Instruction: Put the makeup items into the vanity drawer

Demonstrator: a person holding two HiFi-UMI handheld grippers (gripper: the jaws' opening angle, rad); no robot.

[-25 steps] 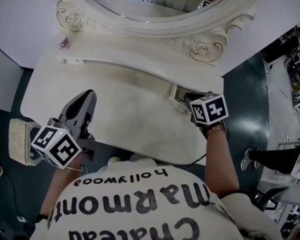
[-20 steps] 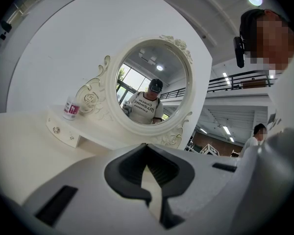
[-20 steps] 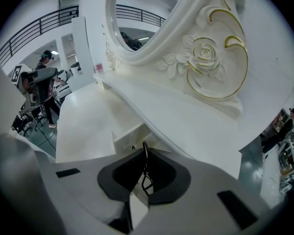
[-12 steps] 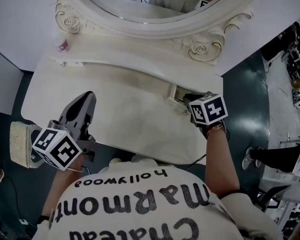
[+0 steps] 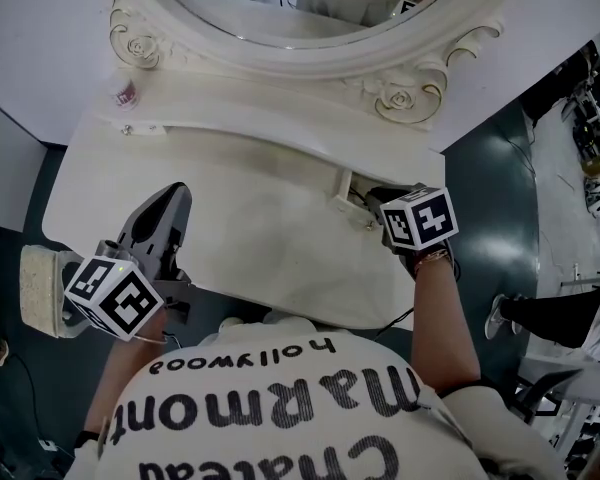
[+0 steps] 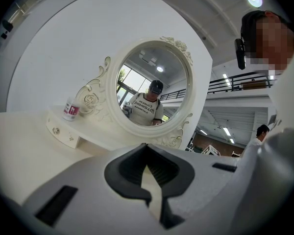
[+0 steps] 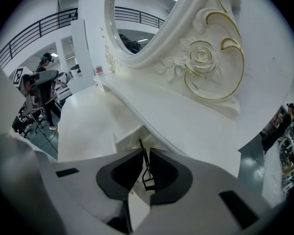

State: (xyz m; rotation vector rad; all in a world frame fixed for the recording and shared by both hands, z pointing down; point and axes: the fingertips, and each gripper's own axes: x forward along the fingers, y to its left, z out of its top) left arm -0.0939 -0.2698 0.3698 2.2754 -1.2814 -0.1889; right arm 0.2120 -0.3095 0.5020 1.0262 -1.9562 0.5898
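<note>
My right gripper (image 5: pixel 375 198) is at the small drawer (image 5: pixel 350 186), which stands slightly open at the right end of the vanity's raised shelf. In the right gripper view its jaws (image 7: pixel 143 151) are shut on a thin black makeup item (image 7: pixel 146 173) with a loop at its lower end, held just in front of the white drawer box (image 7: pixel 130 133). My left gripper (image 5: pixel 175 192) hovers over the front left of the vanity top (image 5: pixel 260 233), shut with nothing between its fingertips (image 6: pixel 146 146). A small bottle with a pink label (image 5: pixel 126 92) stands at the shelf's left end.
The oval mirror in its carved frame (image 5: pixel 400 96) rises behind the shelf. A left drawer with small knobs (image 6: pixel 56 130) sits under the bottle (image 6: pixel 71 108). A woven stool (image 5: pixel 38 286) stands left of the table, dark floor on both sides. People stand far off (image 7: pixel 45 89).
</note>
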